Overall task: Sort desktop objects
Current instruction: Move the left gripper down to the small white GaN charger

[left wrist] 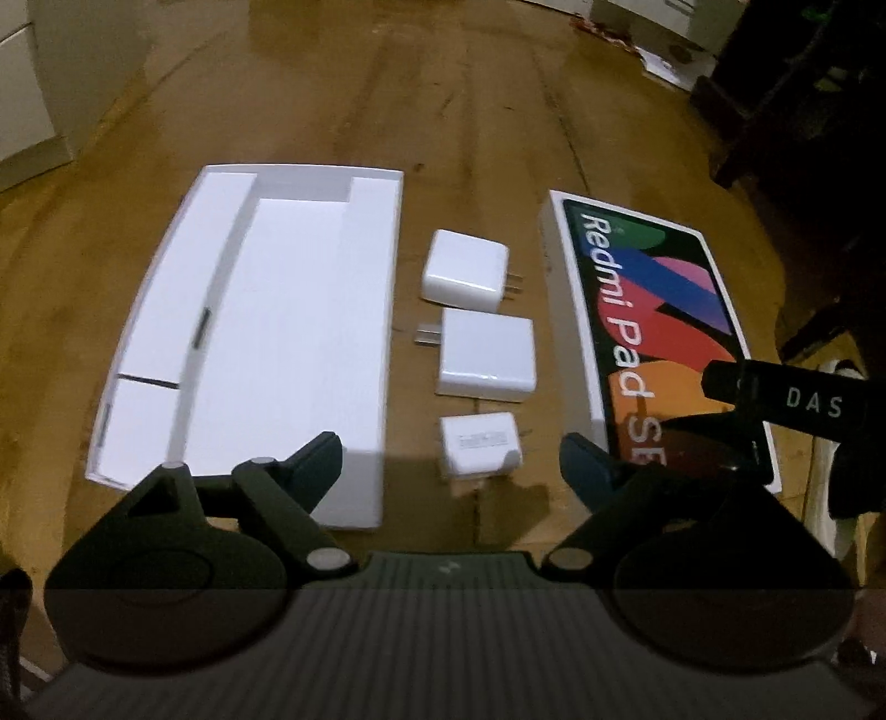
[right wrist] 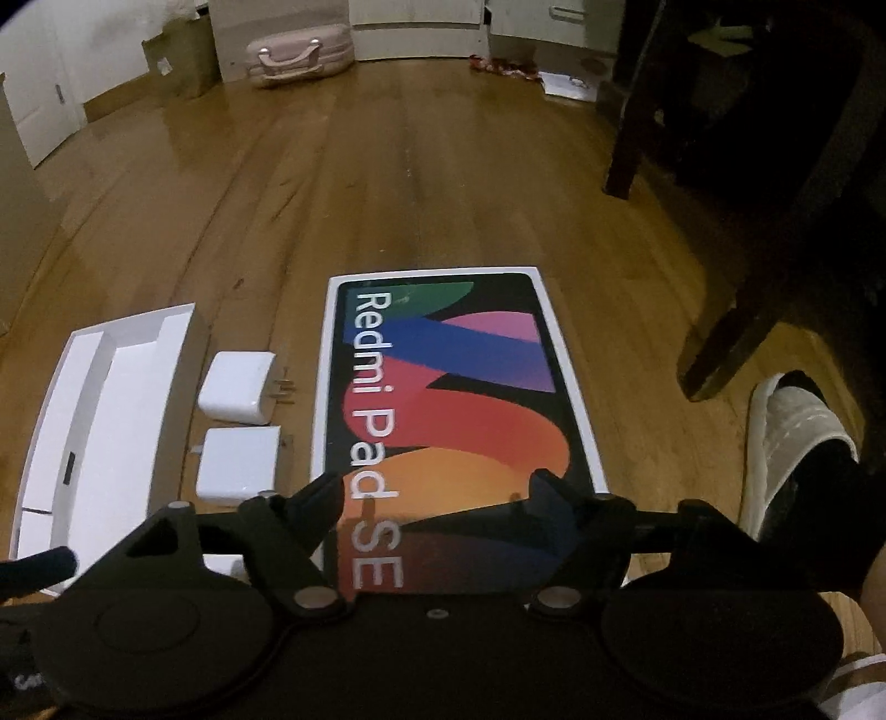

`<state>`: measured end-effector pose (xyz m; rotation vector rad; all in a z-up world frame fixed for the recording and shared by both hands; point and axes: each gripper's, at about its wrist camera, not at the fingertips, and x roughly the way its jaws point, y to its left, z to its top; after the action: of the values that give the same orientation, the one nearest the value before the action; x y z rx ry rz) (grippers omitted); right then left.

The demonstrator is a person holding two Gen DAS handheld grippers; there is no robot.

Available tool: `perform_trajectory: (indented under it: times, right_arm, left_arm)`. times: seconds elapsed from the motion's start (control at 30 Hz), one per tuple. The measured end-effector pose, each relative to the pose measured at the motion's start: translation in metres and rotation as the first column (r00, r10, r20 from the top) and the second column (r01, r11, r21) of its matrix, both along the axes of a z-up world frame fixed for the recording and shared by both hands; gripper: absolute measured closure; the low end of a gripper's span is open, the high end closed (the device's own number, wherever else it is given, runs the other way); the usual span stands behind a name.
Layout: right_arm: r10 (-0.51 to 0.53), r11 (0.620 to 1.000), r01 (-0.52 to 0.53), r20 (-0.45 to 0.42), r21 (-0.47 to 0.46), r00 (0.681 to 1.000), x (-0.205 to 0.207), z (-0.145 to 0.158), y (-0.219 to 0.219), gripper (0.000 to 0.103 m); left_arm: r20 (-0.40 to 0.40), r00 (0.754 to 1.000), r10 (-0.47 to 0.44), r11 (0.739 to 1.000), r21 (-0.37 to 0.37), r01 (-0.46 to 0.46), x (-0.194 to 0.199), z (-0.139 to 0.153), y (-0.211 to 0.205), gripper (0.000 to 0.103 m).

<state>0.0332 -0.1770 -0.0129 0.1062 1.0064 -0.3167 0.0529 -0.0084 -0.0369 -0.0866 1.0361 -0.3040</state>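
Observation:
Three white chargers lie in a row on the wooden floor: far charger (left wrist: 464, 268) (right wrist: 237, 387), middle charger (left wrist: 487, 357) (right wrist: 239, 465) and near small charger (left wrist: 480, 446). An open white box tray (left wrist: 166, 332) (right wrist: 50, 421) lies to their left. A Redmi Pad SE box lid (left wrist: 659, 332) (right wrist: 443, 410) lies to their right. My left gripper (left wrist: 451, 457) is open and empty, hovering just above the near charger. My right gripper (right wrist: 434, 498) is open and empty above the lid's near end; it also shows in the left wrist view (left wrist: 786, 399).
A dark chair leg (right wrist: 626, 149) and furniture stand at the right. A foot in a white slipper (right wrist: 792, 443) rests right of the lid. A pink case (right wrist: 299, 52) and a cardboard box (right wrist: 183, 61) sit by the far wall.

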Motion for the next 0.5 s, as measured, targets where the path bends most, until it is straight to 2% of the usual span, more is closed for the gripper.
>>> perform_trajectory:
  times: [0.03, 0.23, 0.43, 0.5]
  right_arm:
    - [0.000, 1.000, 0.000, -0.003, 0.006, 1.000, 0.000, -0.001, -0.003, 0.032]
    - [-0.006, 1.000, 0.006, -0.004, 0.030, 1.000, 0.007, -0.005, -0.014, 0.032]
    - [-0.021, 0.999, 0.022, -0.033, 0.030, 0.999, 0.012, -0.017, -0.018, 0.032]
    - [-0.024, 0.999, 0.024, -0.039, 0.022, 0.999, 0.013, -0.019, -0.019, 0.032]
  left_arm:
    - [-0.006, 1.000, -0.006, 1.000, 0.008, 0.007, 0.001, -0.002, -0.003, 0.017]
    - [-0.074, 0.997, -0.015, 0.999, 0.048, 0.019, 0.011, -0.017, -0.017, 0.023]
    - [-0.061, 0.997, -0.050, 0.995, 0.084, 0.055, 0.024, -0.025, -0.038, 0.023]
    - [-0.056, 0.997, -0.061, 0.994, 0.083, 0.065, 0.025, -0.029, -0.041, 0.028]
